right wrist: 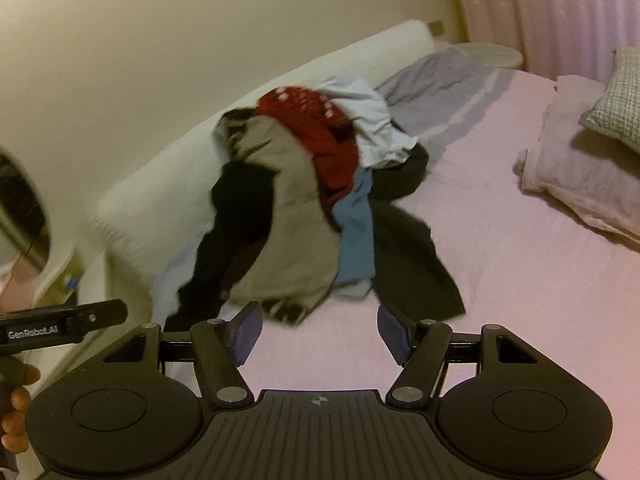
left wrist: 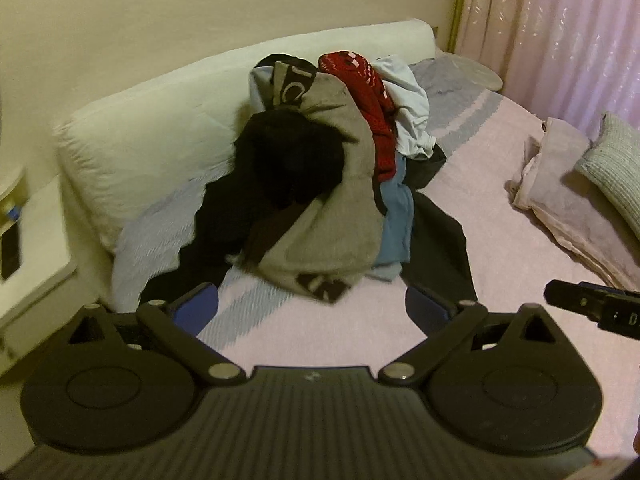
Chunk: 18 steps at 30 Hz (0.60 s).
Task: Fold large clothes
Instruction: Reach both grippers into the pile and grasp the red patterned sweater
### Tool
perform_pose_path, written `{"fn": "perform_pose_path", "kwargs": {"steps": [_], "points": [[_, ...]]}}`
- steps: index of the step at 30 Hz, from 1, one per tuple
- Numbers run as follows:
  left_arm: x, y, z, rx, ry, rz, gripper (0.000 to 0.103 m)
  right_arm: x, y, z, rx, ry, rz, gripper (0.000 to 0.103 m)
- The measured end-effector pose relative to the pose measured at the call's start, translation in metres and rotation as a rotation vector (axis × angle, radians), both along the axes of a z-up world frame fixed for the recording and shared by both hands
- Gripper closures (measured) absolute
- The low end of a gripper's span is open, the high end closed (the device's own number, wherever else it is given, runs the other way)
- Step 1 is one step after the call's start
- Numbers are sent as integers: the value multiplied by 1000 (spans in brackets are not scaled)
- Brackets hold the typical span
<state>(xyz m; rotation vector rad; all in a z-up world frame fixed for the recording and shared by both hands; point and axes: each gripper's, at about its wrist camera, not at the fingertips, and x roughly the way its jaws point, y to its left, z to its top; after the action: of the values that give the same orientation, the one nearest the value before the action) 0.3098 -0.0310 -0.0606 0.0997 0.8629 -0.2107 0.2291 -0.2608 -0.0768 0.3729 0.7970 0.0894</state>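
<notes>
A heap of clothes [left wrist: 328, 168] [right wrist: 304, 208] lies on the pink bed sheet [left wrist: 360, 332] [right wrist: 520, 280] against a white bolster. On top sit a grey-brown garment [left wrist: 340, 216] [right wrist: 288, 232], a black one [left wrist: 288, 164], a red patterned one [left wrist: 372, 104] [right wrist: 320, 128], a pale blue one [left wrist: 408, 92] and a blue one [left wrist: 396, 224] [right wrist: 356, 236]. My left gripper [left wrist: 312, 312] is open just short of the heap's near edge, nothing between its blue pads. My right gripper [right wrist: 320, 332] is open too, close in front of the heap. Each gripper's tip shows in the other's view.
A white bolster [left wrist: 152, 128] [right wrist: 168, 184] runs along the wall behind the heap. Folded pink bedding [left wrist: 560, 200] [right wrist: 572, 184] and a grey checked pillow [left wrist: 616, 168] [right wrist: 616, 100] lie at the right. A white bedside stand [left wrist: 32, 248] is at the left. Pink curtains [left wrist: 560, 20] hang behind.
</notes>
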Motion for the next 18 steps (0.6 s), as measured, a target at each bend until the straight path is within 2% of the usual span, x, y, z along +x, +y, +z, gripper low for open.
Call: {"fn": "perform_pose_path", "kwargs": {"steps": [6,9,18], "points": [[122,-5,-7,8,-10,-118,8,83,-4,-12,33,-30,-124,41],[178,-12,-7,-13,-4,-165,10,126,-5,-18,48,-30,-164,41],[311,-51,-12,-51,-3,-276,17,258,3,-35,-56,-27,-164,41]]}}
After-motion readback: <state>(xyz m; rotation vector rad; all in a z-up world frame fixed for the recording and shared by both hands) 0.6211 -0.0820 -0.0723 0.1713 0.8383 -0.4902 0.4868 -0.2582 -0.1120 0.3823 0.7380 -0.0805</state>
